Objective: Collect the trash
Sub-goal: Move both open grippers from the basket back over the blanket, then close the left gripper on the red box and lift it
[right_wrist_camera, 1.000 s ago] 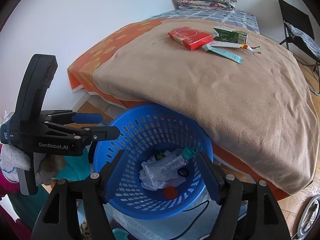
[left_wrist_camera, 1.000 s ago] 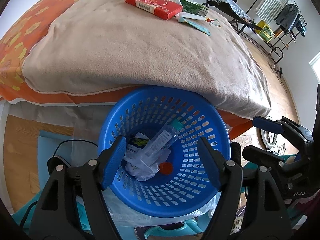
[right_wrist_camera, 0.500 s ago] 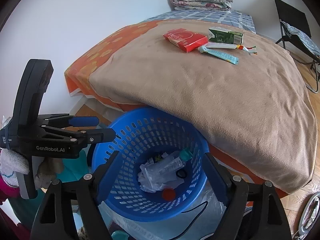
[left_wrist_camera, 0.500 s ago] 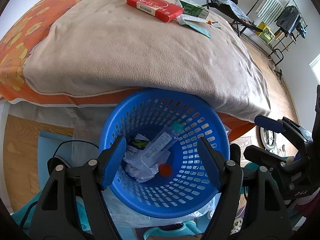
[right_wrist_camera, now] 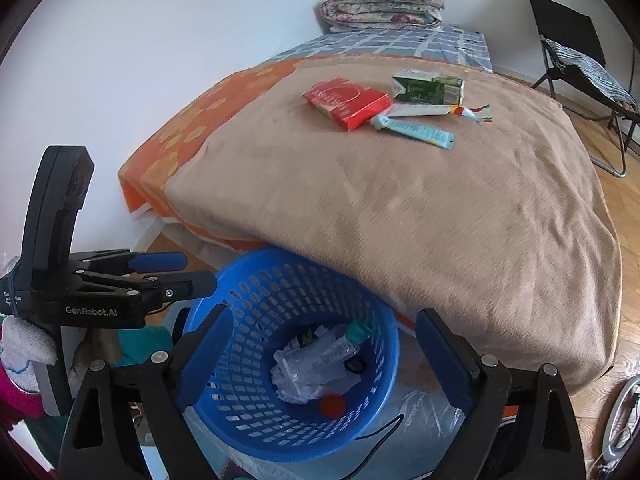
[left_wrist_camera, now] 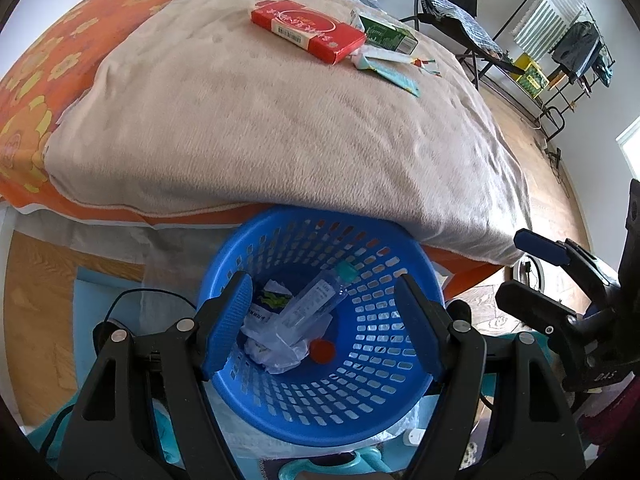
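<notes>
The right gripper (right_wrist_camera: 324,354) hangs above the blue basket (right_wrist_camera: 240,312), its jaws opening with nothing between them. The basket holds a clear bottle (right_wrist_camera: 340,346), crumpled paper (right_wrist_camera: 292,384) and a red cap (right_wrist_camera: 333,405). The left gripper (right_wrist_camera: 196,270) reaches in beside the basket rim. On the tan blanket (right_wrist_camera: 400,216) lie a red box (right_wrist_camera: 346,102), a green carton (right_wrist_camera: 430,89) and 2 wrappers (right_wrist_camera: 416,130).

Home bedroom. Bed with tan fleece blanket (right_wrist_camera: 420,208) over orange flowered sheet (right_wrist_camera: 208,120) fills centre; folded floral quilt (right_wrist_camera: 384,4) at 12 o'clock against white wall. Black folding chair (right_wrist_camera: 572,56) at 2 o'clock, metal clothes rack with hanging garments (left_wrist_camera: 576,52) at 2 o'clock, light wood floor (left_wrist_camera: 516,128).
</notes>
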The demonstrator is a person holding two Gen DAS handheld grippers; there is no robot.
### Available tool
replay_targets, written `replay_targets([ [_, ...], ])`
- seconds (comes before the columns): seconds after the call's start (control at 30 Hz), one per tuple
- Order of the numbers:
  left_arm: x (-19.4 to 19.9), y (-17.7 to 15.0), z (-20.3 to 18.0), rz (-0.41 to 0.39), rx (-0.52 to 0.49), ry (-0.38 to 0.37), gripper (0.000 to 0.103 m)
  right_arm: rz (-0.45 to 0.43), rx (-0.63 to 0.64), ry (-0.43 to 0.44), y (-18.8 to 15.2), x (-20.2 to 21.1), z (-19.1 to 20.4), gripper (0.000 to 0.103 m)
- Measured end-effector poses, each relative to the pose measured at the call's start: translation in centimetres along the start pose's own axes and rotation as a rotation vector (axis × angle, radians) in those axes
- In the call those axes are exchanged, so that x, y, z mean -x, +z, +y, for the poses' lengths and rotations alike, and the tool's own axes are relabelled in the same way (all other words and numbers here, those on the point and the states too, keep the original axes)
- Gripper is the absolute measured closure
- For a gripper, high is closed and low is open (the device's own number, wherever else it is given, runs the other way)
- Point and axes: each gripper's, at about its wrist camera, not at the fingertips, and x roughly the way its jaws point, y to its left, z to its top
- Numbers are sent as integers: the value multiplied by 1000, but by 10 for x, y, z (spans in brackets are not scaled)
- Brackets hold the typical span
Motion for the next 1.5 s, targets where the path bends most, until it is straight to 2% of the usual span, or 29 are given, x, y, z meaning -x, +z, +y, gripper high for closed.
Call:
replay_targets([
  [0.4, 15, 50, 3, -49, 46, 12, 27, -25, -81, 27, 30, 6, -27, 9],
  [0.53, 14, 72, 3, -59, 43, 34, 27, -4, -82, 17, 41, 4, -35, 9],
  [0.7, 10, 101, 10, -68, 75, 41, 27, 72, -57, -35, 60, -5, -51, 10],
  [0.8, 5, 120, 13, -71, 92, 41, 27, 85, -80, -7, 67, -8, -63, 17],
  [0.93, -6, 144, 16, -74, 112, 50, 27, 63, -79, -59, 75, -8, -71, 17],
  [1.03, -13, 161, 18, -76, 132, 48, 27, 43, -80, -63, 82, -8, -75, 17],
  [1.23, -35, 198, 27, -67, 227, 15, 27, -28, -45, -116, 96, -6, -79, 11],
  [1.37, -52, 217, 33, -52, 276, 8, 27, -58, -23, -100, 105, -6, -81, 11],
  [1.5, -66, 233, 35, -50, 313, 10, 27, -42, -36, -74, 110, -11, -83, 11],
])
